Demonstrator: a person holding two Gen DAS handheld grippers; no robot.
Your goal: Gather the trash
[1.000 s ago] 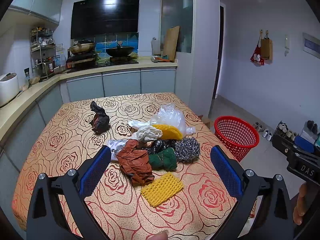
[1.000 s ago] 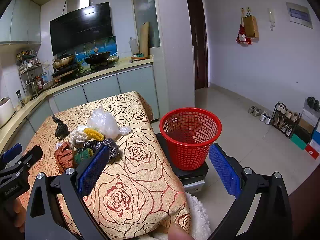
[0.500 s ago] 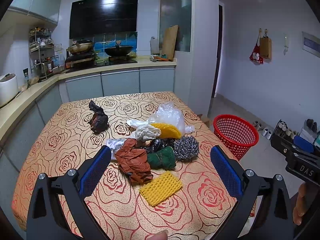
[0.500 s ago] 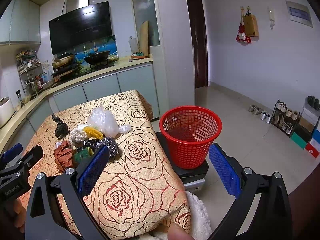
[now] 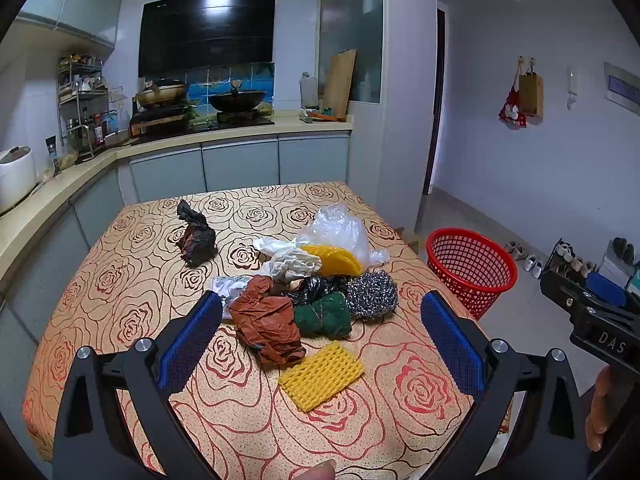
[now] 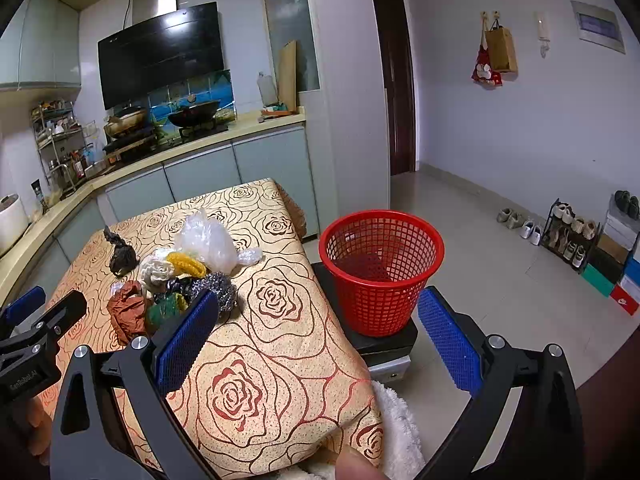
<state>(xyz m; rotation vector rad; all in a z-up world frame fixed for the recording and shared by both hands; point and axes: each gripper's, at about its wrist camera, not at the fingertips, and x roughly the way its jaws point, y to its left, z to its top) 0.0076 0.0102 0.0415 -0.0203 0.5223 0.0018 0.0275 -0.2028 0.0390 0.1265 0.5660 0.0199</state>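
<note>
The rose-patterned tabletop (image 5: 120,304) carries a heap of scraps ahead of the left fingers (image 5: 192,344): rust paper (image 5: 268,320), green scourer (image 5: 324,314), steel wool (image 5: 372,295), clear bag (image 5: 340,228). Nearest them lies yellow foam mesh (image 5: 322,375); beyond, apart, a dark wad (image 5: 196,236).

Dim, cool indoor light — glare on the range hood (image 5: 206,32), fisheye-bent edges, corners black.
</note>
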